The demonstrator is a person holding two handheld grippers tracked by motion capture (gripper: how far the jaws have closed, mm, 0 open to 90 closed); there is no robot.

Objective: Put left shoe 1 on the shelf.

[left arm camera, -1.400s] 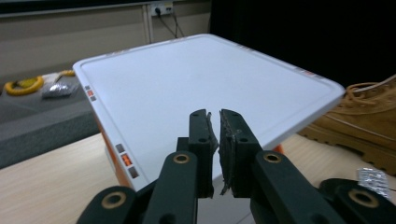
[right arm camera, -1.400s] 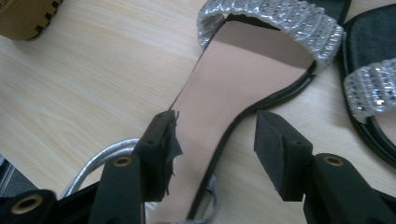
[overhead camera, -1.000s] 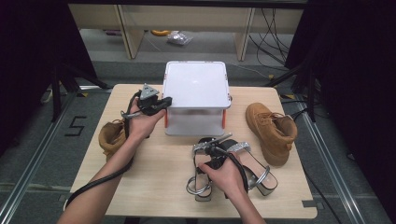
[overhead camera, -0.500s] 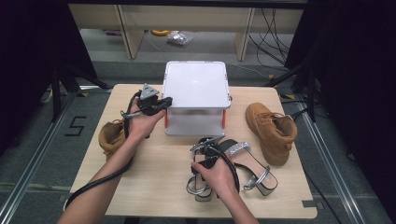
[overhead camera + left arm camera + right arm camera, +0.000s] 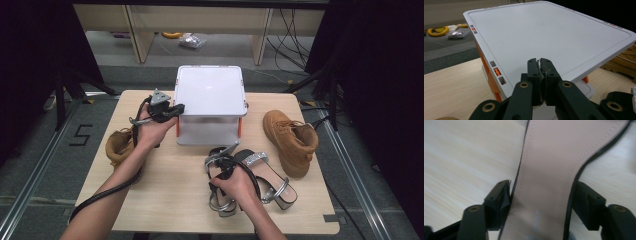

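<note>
A pair of black sandals with silver straps lies at the table's front middle. My right gripper (image 5: 219, 167) points down over the left sandal (image 5: 221, 202). In the right gripper view its jaws have just been closing, and the right gripper (image 5: 541, 192) has a pad against each edge of the sandal's pink insole (image 5: 549, 157). My left gripper (image 5: 177, 107) is shut on nothing, held level at the left edge of the white box (image 5: 210, 92). In the left gripper view the left gripper (image 5: 540, 61) has its tips together just above the box lid (image 5: 549, 32).
One tan boot (image 5: 290, 140) stands right of the box, and a second boot (image 5: 120, 145) lies under my left forearm. The other sandal (image 5: 265, 172) lies beside my right hand. The box has orange latches (image 5: 496, 72). Bare tabletop (image 5: 165, 185) lies at the front left.
The right hand has shifted slightly over the sandals. The left hand and the box have kept still.
</note>
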